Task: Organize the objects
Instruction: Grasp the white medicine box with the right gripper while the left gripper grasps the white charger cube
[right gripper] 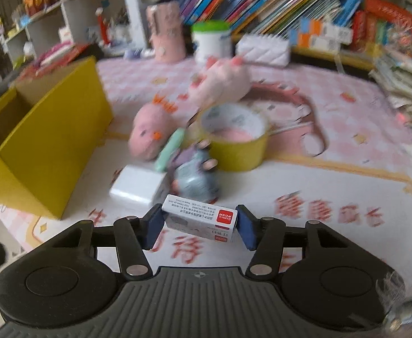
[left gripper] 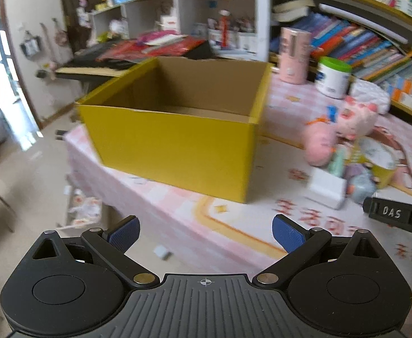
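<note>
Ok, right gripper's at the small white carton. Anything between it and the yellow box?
Nothing visible blocks it. The small white carton sits between the right gripper's fingers, the yellow box stands open-topped to its left, and only bare tablecloth lies between. The white block and toy pile sit farther back.

Left wrist view: sits behind the left tool [left gripper: 205, 235], angled down over the near corner of the counter [left gripper: 262, 219], facing the yellow box [left gripper: 175, 146] fairly close ahead; floor at left, shelves behind.

Right wrist view: behind the right tool [right gripper: 199, 222], angled down, close over the counter [right gripper: 332, 186], facing the toy pile [right gripper: 194, 140] and bookshelf [right gripper: 262, 2].

Shared: yellow box [right gripper: 45, 140], toy pile [left gripper: 347, 152], pink canister [left gripper: 294, 56] [right gripper: 168, 32].
</note>
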Motion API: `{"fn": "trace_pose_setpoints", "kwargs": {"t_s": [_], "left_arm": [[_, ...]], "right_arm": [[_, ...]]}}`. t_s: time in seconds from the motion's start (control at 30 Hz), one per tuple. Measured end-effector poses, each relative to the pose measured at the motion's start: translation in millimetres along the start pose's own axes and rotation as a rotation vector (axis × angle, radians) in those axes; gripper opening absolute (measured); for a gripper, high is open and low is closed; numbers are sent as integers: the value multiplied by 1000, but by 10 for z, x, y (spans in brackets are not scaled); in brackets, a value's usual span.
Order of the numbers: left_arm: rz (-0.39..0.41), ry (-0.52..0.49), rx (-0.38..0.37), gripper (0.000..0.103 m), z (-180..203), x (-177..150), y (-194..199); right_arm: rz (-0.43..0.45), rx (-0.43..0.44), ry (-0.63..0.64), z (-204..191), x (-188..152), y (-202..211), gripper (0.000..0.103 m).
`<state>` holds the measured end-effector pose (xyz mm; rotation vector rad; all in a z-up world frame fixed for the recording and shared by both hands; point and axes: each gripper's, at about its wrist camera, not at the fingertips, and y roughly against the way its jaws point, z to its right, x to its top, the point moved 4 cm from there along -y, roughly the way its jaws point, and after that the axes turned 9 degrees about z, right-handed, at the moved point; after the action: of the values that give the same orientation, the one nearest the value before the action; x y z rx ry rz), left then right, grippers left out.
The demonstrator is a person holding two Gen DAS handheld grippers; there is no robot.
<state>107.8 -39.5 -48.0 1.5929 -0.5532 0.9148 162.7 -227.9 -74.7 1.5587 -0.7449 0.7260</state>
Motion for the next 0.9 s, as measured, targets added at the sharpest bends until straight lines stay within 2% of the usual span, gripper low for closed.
{"fn": "trace_pose_setpoints", "kwargs": {"t_s": [0.1, 0.23, 0.4, 0.6, 0.73, 0.9], "left_arm": [[0, -40, -93, 101, 287, 6, -23], [26, -108, -163, 100, 624, 15, -61], [19, -141, -196, 99, 944, 16, -262], [3, -170, -197, 96, 1148, 37, -584], [3, -236, -191, 93, 1236, 11, -790], [-21, -214, -206, 88, 1264, 12, -948]], "right_arm": [[36, -43, -24, 239, 76, 125, 53], [44, -83, -53, 525, 120, 208, 53], [50, -81, -79, 783, 132, 246, 53], [55, -69, -46, 903, 168, 190, 53], [46, -13, -58, 940, 180, 130, 53], [43, 49, -34, 918, 208, 86, 53]]}}
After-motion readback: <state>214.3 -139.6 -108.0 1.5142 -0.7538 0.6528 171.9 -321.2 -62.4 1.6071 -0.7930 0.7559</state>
